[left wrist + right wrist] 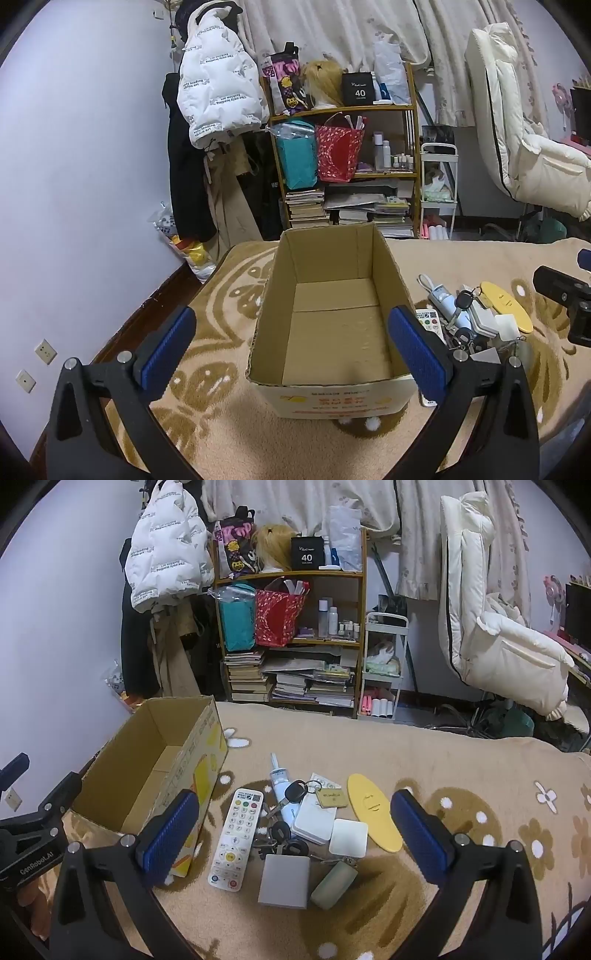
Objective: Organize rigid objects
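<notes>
**Both claws wide open over the box and the pile**

While both claws stand spread to their widest, neither grips or touches anything. The left claw (pixel 291 347) hangs over the open brown cardboard box (pixel 325 325), its blue ribbed pads (pixel 419 354) flanking the box's near end without pressing on it; the box interior is bare cardboard. The right claw (pixel 295 838) hovers above a pile of small rigid items just to the right of the box (pixel 147 760).

That pile holds a white remote control with coloured buttons (pixel 238 838) lying nearest the box, a flat grey rectangular block (pixel 283 880), a pale green oblong case (pixel 334 884), a white square pad (pixel 348 837), a white rectangular case (pixel 314 821), a yellow oval plastic piece (pixel 373 810), a black car key with a wooden tag (pixel 295 792), and a light blue tube (pixel 279 779). Several of these overlap or touch one another.

Everything rests on a tan blanket patterned with brown and white flowers (pixel 461 775). Beyond its far edge stand a wooden shelf unit crowded with bags, bottles and stacked books (pixel 291 635), a white puffer jacket hanging at the left (pixel 162 550), a small white trolley (pixel 384 664), a cream padded chair (pixel 498 627) and pale curtains (pixel 369 502) against a lilac wall (pixel 55 609).
</notes>
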